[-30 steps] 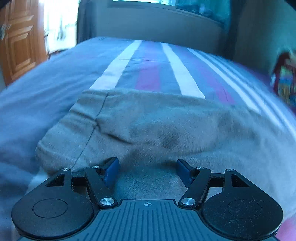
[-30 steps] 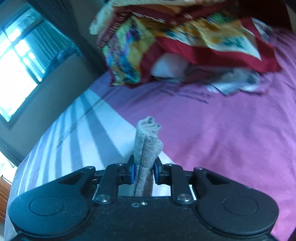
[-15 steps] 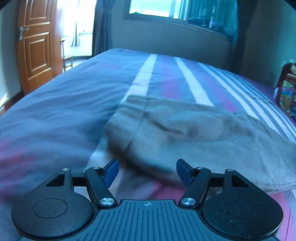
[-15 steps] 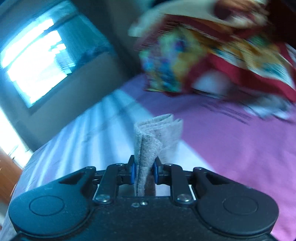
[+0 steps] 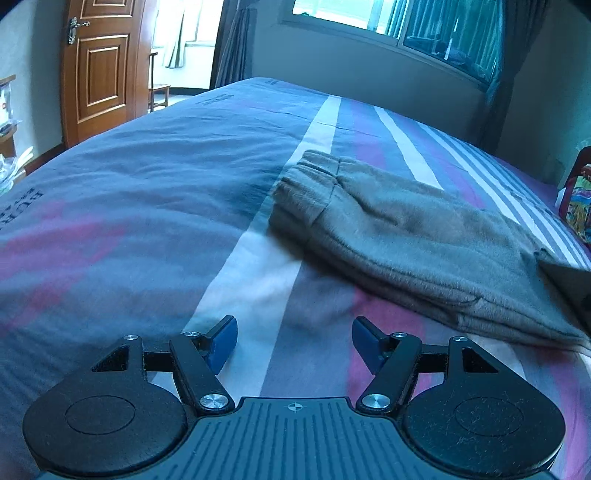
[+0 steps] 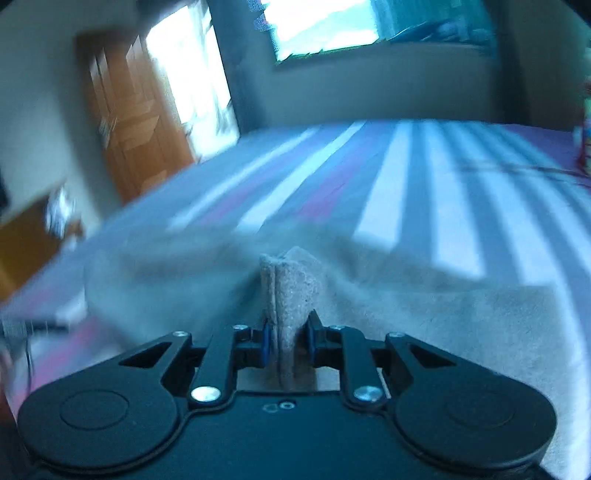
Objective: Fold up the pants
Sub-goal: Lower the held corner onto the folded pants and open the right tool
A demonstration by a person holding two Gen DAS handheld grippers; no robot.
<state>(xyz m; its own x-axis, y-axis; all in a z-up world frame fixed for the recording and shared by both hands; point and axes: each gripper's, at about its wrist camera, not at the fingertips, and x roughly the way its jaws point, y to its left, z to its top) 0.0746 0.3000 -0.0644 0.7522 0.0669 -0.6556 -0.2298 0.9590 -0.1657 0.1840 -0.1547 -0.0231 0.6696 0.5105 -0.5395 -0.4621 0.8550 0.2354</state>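
The grey pants [image 5: 402, 236] lie lengthwise across the bed [image 5: 147, 192], waistband far-left; left gripper [image 5: 294, 343] jaws open and empty, right gripper [image 6: 288, 341] jaws clamp a fold of them.

A home bedroom. Wide bed [image 5: 155, 192] under a striped blue, white and purple cover, filling most of the room. Panelled wooden door [image 5: 99, 70] past the bed's far left corner. Long window [image 5: 399, 18] with teal curtains [image 5: 476, 40] beyond its far edge. Bright patterned bedding [image 5: 578, 206] at the right edge.
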